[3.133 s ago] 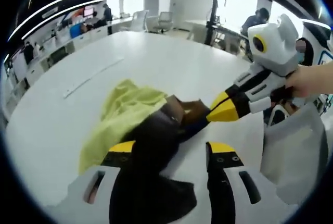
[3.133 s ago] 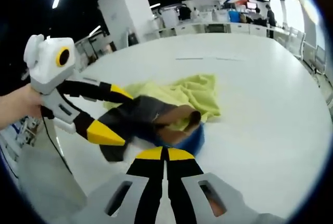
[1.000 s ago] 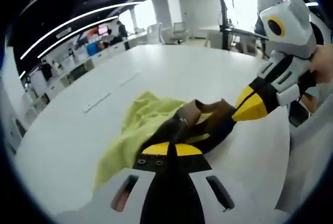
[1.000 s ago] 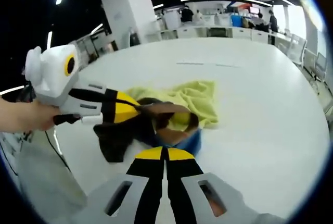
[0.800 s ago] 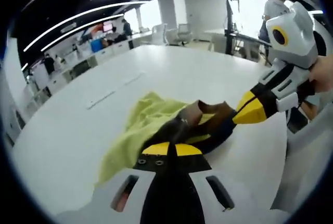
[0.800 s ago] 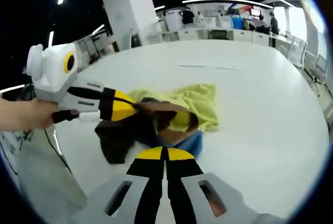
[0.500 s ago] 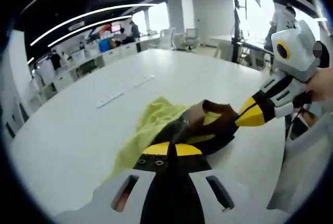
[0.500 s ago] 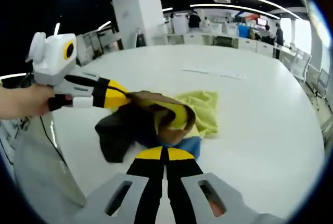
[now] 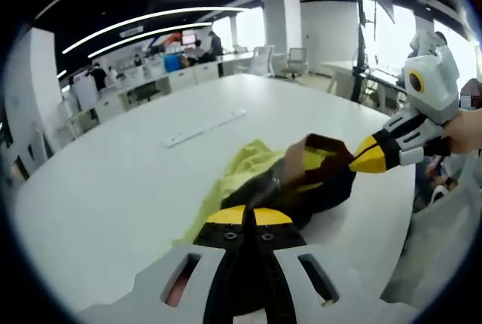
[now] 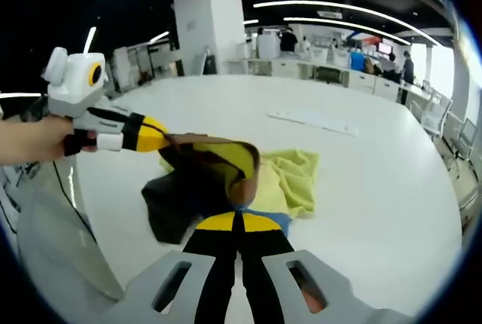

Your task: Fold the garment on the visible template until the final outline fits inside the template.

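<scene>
The dark brown garment is lifted off the white desk, stretched between both tools, its yellow lining showing where the cloth curls open (clearest in the right gripper view). Part of it hangs down to the desk as a dark fold. Beneath and beside it lies a crumpled yellow-green cloth, with a strip of blue showing just under the near edge.

The left tool has its jaws pressed together on the near edge of the garment; seen from the other side, it grips the upper rim of the cloth. The right tool is likewise pinched on the garment's lower edge, and it holds the far end, a hand behind it.

Farther off on the desk lies a pale flat strip.
</scene>
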Action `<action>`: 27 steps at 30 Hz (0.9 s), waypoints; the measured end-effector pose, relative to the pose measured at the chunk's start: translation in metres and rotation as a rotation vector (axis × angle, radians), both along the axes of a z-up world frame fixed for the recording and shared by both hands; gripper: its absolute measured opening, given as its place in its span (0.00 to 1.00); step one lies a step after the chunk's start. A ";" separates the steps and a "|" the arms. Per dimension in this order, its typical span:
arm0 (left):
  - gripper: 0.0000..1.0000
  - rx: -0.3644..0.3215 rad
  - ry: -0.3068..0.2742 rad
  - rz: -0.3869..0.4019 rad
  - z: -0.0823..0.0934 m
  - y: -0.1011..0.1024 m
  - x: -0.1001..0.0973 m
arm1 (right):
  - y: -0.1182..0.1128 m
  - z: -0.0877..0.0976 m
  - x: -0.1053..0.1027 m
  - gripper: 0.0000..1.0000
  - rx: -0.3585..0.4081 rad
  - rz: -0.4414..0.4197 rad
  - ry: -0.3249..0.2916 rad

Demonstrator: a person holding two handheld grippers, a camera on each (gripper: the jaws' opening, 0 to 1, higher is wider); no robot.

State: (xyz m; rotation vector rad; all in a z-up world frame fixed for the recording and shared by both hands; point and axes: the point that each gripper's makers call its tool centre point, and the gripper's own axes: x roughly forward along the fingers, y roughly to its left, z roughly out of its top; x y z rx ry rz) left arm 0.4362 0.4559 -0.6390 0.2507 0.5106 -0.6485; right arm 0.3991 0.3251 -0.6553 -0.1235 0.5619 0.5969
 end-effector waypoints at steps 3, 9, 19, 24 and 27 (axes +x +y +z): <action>0.00 -0.005 -0.004 0.014 0.004 0.005 -0.002 | 0.003 0.004 -0.002 0.01 0.003 0.006 -0.012; 0.00 -0.010 -0.013 0.041 0.010 0.014 -0.008 | 0.008 0.011 -0.005 0.01 0.002 0.027 -0.039; 0.00 -0.037 -0.026 0.105 0.025 0.031 -0.014 | 0.001 0.035 0.004 0.01 -0.002 0.023 -0.108; 0.00 -0.067 -0.029 0.133 0.035 0.035 -0.018 | 0.003 0.051 0.007 0.01 0.002 0.021 -0.144; 0.00 -0.080 -0.036 0.142 0.041 0.036 -0.021 | 0.006 0.057 0.006 0.01 0.002 0.030 -0.158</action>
